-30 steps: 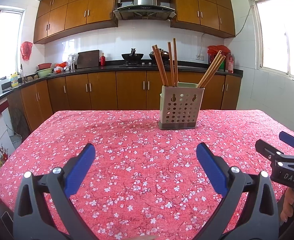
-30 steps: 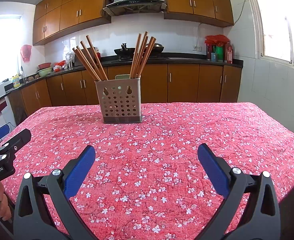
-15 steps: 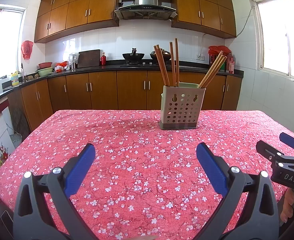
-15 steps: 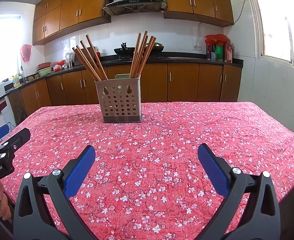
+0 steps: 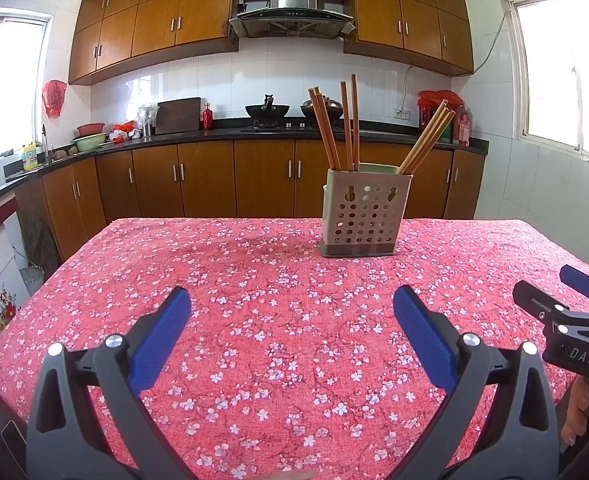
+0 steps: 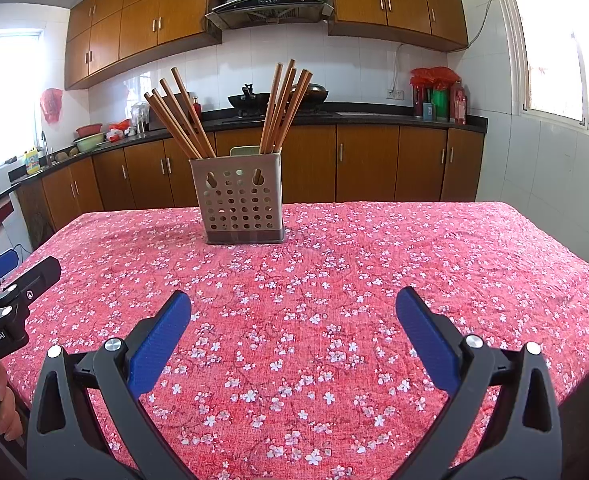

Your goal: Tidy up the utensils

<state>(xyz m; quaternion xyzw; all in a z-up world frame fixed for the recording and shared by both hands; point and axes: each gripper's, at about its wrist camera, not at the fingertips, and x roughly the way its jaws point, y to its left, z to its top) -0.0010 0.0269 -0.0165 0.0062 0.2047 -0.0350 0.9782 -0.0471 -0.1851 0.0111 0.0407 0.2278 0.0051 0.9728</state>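
A beige perforated utensil holder (image 5: 361,213) stands upright near the far edge of the table, with several wooden chopsticks (image 5: 345,128) standing in it, fanned to both sides. It also shows in the right wrist view (image 6: 240,200) with its chopsticks (image 6: 284,106). My left gripper (image 5: 292,304) is open and empty, held low over the near part of the table, well short of the holder. My right gripper (image 6: 293,306) is open and empty, beside the left one; it shows at the right edge of the left wrist view (image 5: 574,300).
The table carries a red flowered cloth (image 5: 254,300), seen also in the right wrist view (image 6: 374,264). Beyond it run brown kitchen cabinets (image 5: 214,176) and a dark counter with a wok (image 5: 268,110), bottles and bowls. Windows are at both sides.
Both views have shifted only slightly; the holder sits a touch lower and nearer in the left wrist view. Both grippers stay open and empty.
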